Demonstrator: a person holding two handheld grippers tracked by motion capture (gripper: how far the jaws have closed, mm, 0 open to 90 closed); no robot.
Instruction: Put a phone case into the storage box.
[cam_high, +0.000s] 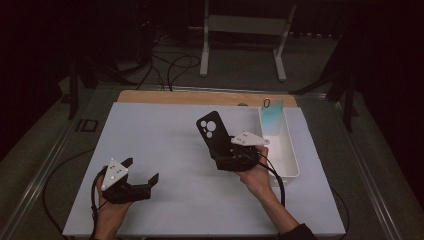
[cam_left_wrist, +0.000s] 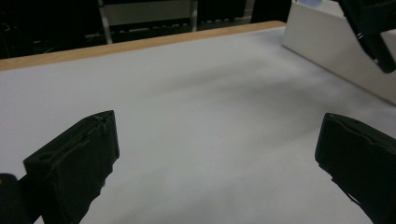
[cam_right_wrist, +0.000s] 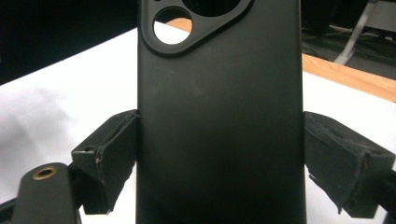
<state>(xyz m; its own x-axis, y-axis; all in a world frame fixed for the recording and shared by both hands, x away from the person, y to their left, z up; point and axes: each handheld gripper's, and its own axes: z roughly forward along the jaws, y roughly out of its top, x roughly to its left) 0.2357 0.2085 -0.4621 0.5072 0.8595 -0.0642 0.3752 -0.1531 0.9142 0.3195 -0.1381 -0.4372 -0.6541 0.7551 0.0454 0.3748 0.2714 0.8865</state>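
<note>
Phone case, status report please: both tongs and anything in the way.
Right tongs shut on phone case, held above table. Left tongs open, empty. White tray beside right hand.

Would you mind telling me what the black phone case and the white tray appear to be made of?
The phone case looks like soft matte silicone or rubbery plastic: dull surface, faint sheen, moulded camera cutouts. The white tray looks like rigid smooth plastic, judging by its thin, even walls.
</note>
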